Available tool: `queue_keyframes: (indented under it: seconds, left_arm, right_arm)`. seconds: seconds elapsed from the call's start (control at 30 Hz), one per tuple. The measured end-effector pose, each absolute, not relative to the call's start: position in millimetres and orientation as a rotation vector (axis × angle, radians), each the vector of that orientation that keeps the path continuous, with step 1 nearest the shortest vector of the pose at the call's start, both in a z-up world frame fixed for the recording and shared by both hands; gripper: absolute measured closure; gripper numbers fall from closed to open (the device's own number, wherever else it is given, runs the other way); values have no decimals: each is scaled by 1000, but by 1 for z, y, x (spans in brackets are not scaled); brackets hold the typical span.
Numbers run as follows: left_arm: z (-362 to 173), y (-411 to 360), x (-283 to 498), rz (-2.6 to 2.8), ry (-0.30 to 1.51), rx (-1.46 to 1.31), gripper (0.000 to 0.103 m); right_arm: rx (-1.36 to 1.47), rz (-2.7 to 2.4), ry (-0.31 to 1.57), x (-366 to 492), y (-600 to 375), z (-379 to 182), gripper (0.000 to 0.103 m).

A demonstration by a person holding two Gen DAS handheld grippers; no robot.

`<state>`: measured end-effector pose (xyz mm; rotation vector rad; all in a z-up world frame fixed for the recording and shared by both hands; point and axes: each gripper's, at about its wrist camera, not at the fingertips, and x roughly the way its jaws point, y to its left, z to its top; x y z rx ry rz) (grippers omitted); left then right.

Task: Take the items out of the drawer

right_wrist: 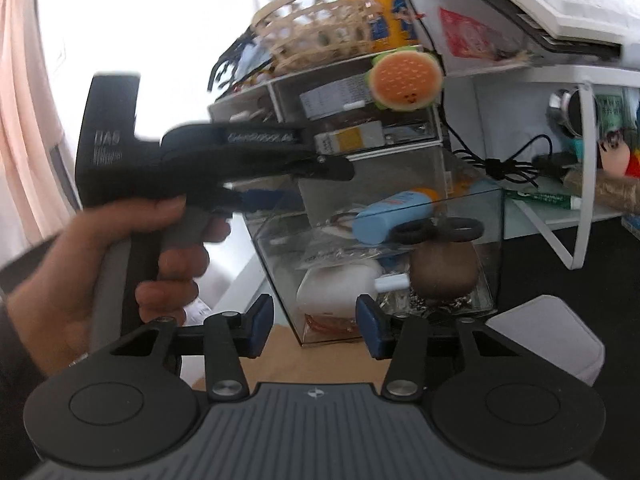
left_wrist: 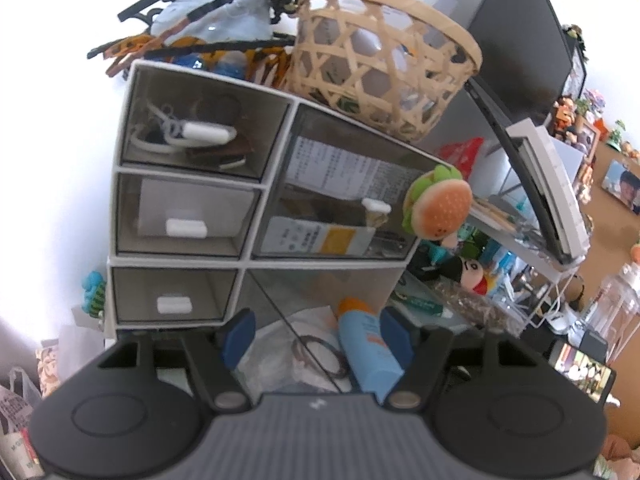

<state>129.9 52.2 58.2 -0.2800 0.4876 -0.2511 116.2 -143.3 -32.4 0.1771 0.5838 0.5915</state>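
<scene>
Left wrist view faces the white desktop organiser with smoky clear drawers [left_wrist: 192,200]; its lower right clear plastic drawer [left_wrist: 280,320] is pulled out, and the left gripper [left_wrist: 316,340] sits over it, fingers well apart with the pale blue tube with an orange cap [left_wrist: 366,352] between them, contact unclear. A woven bamboo basket [left_wrist: 384,60] sits on top. Right wrist view alone shows the drawer's front wall [right_wrist: 380,280], the black hair ties [right_wrist: 436,230], a brown round object [right_wrist: 444,272] and a white pouch [right_wrist: 336,288] inside, plus the person's hand [right_wrist: 120,260] gripping the left tool. Right gripper [right_wrist: 316,320], fingers partly open and empty, hangs just before the drawer's front edge, with bare tan surface [right_wrist: 320,360] below.
</scene>
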Motion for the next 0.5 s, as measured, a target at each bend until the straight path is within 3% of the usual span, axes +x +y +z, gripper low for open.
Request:
queue_keyframes:
  seconds: [0.5]
  left_arm:
    - [103,91,73,-235,511,-161,32]
  right_arm:
    - [167,522,586,120,-153,-30,53]
